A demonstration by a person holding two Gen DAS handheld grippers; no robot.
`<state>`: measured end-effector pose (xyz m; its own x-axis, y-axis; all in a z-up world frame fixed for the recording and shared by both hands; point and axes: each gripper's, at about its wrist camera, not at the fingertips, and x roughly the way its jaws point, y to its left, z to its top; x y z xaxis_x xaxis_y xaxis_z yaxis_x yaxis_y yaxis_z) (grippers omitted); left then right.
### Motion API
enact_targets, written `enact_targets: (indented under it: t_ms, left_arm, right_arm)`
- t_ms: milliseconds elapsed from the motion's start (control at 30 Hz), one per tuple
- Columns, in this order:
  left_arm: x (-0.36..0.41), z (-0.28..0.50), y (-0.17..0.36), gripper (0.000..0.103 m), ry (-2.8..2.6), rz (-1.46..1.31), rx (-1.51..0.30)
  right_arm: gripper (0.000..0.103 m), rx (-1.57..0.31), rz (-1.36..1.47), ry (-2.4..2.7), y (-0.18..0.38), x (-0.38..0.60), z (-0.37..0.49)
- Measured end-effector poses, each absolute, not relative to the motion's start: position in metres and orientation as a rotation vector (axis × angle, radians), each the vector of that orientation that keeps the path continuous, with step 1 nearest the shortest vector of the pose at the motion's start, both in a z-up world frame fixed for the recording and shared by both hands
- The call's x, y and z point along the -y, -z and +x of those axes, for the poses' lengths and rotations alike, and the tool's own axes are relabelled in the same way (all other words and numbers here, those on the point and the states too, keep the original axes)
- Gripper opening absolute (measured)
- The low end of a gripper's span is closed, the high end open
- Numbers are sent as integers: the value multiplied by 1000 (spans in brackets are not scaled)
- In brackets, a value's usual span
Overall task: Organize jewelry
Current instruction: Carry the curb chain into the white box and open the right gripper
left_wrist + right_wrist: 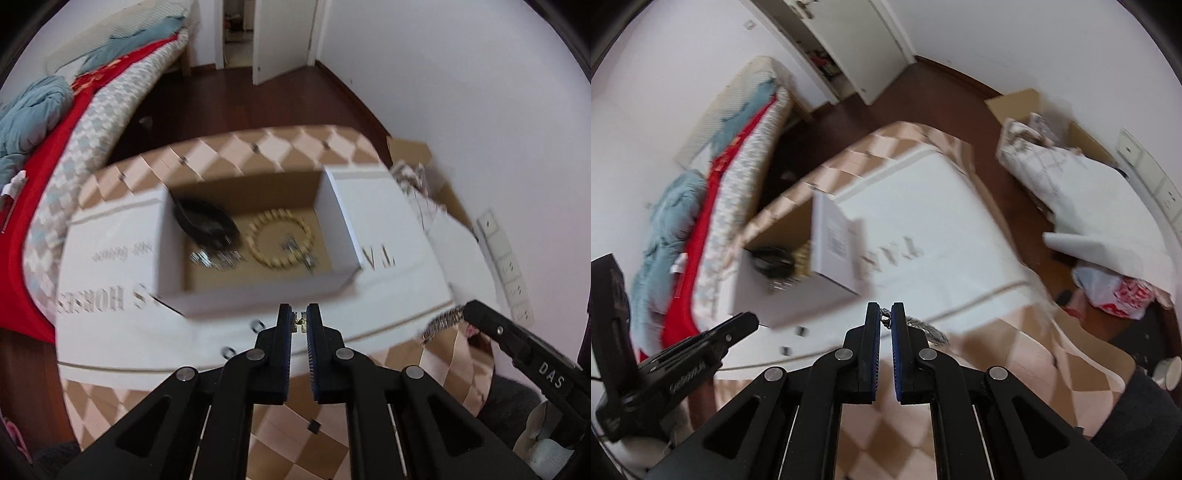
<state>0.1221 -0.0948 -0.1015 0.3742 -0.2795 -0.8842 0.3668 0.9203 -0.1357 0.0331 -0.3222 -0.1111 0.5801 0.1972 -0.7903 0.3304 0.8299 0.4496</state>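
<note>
A small white cardboard box [351, 236] stands open on a large white flat box [122, 325]. Inside lie a gold bead bracelet [280, 240], a black band [205, 221] and silver pieces [216, 258]. My left gripper [298, 321] is shut on a small gold and silver jewelry piece [298, 320], just in front of the open box. My right gripper [885, 317] is shut on a silver chain [929, 330] that trails to its right; it also shows in the left wrist view [443, 321]. The open box shows in the right wrist view [834, 243].
The boxes rest on a checkered tan cloth [295, 435] over a table. Two small dark rings [256, 325] lie on the white box. A bed with red and blue bedding [44, 147] is to the left. A cardboard carton [1071, 147] and a bag [1115, 291] sit to the right.
</note>
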Motion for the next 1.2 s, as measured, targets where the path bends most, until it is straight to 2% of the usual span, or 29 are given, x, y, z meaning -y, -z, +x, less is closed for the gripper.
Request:
enact_targets:
  t_ms: [233, 433, 900, 1100, 1133, 1167, 1200]
  left_arm:
    - [74, 156, 57, 5, 416, 51, -1047]
    - [69, 188, 56, 5, 412, 60, -1055]
    - [41, 225, 120, 6, 360, 18, -1229]
    - [31, 228, 118, 12, 316, -10, -1232]
    - [29, 228, 116, 18, 304, -7, -1223]
    - [27, 227, 113, 23, 291, -1, -1212]
    - [25, 226, 110, 35, 279, 6, -1196]
  right_arm:
    - [6, -894, 567, -45, 50, 296, 64]
    - [6, -863, 467, -127, 12, 266, 113]
    - [6, -1072, 439, -211, 82, 219, 223]
    - [7, -1143, 445, -217, 95, 215, 234]
    - [10, -1162, 440, -207, 97, 217, 233]
    - [14, -1179, 414, -183, 99, 219, 231]
    - [30, -1183, 390, -161, 99, 222, 227]
